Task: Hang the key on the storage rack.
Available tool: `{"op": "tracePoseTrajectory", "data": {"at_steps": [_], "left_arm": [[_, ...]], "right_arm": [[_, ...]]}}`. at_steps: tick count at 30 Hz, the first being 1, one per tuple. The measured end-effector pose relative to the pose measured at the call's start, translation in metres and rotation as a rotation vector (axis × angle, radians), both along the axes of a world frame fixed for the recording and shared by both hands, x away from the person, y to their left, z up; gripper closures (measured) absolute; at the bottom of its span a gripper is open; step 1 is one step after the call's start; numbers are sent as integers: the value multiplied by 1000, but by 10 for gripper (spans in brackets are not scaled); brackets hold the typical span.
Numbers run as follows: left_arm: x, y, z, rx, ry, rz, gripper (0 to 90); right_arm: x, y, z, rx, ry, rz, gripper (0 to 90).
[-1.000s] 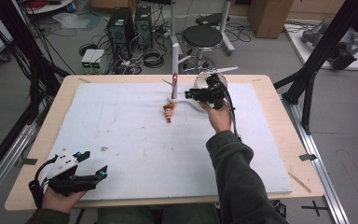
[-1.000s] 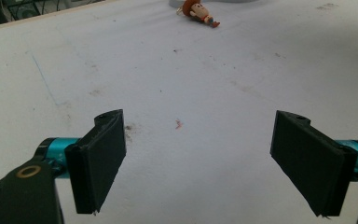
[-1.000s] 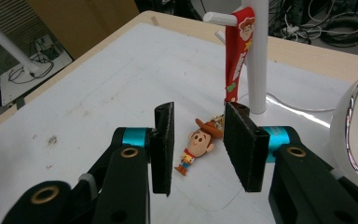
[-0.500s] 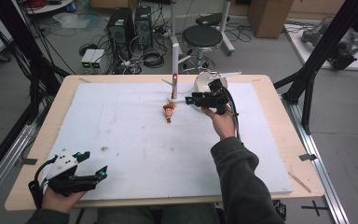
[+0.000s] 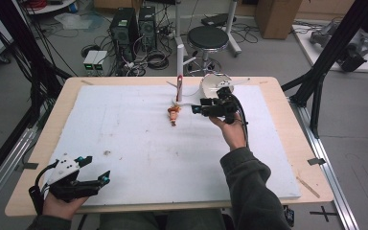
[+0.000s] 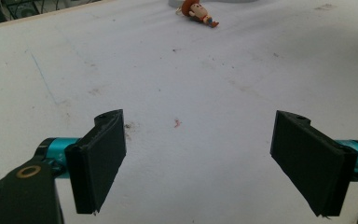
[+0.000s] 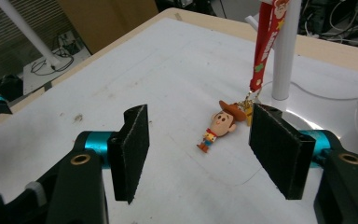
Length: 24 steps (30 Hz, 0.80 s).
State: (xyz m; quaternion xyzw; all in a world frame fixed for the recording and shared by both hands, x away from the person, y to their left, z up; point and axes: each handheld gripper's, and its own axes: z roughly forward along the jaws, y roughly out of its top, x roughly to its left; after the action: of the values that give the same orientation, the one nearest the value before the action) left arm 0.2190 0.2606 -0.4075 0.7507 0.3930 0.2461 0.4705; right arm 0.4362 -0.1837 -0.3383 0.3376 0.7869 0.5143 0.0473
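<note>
right hand-held gripper (image 7: 200, 154) has just been opening, jaws wide and empty, lined up on the cowboy keychain (image 7: 221, 125) lying on the counter (image 5: 124, 143), its strap (image 7: 265, 42) hooked on the white stand (image 7: 284, 46). left hand-held gripper (image 6: 200, 163) open, empty, parked near the front edge.

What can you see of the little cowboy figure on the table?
The cowboy figure is a small toy, plastic by its look, with a brown hat, big head, yellow shirt and orange feet. It lies on its back on the white mat, clipped by a gold clasp to a red strap hanging beside the white post. Nothing grips it.
</note>
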Motion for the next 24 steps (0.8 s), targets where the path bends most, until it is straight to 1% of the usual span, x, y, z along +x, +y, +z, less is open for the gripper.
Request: {"op": "tracePoseTrajectory", "data": {"at_steps": [6, 11, 19, 22, 24], "left_arm": [[0, 0, 0, -1, 0, 1, 186], [1, 1, 0, -2, 2, 3, 186], [1, 1, 0, -2, 2, 1, 186], [1, 1, 0, 0, 4, 0, 186], [1, 0, -1, 0, 4, 2, 186]], "right_arm": [[-4, 0, 2, -1, -3, 1, 335], [-7, 0, 0, -5, -8, 7, 310], [-11, -5, -6, 1, 2, 9, 279], [-12, -6, -6, -12, 21, 17, 254], [-14, -6, -6, -15, 14, 20, 250]]}}
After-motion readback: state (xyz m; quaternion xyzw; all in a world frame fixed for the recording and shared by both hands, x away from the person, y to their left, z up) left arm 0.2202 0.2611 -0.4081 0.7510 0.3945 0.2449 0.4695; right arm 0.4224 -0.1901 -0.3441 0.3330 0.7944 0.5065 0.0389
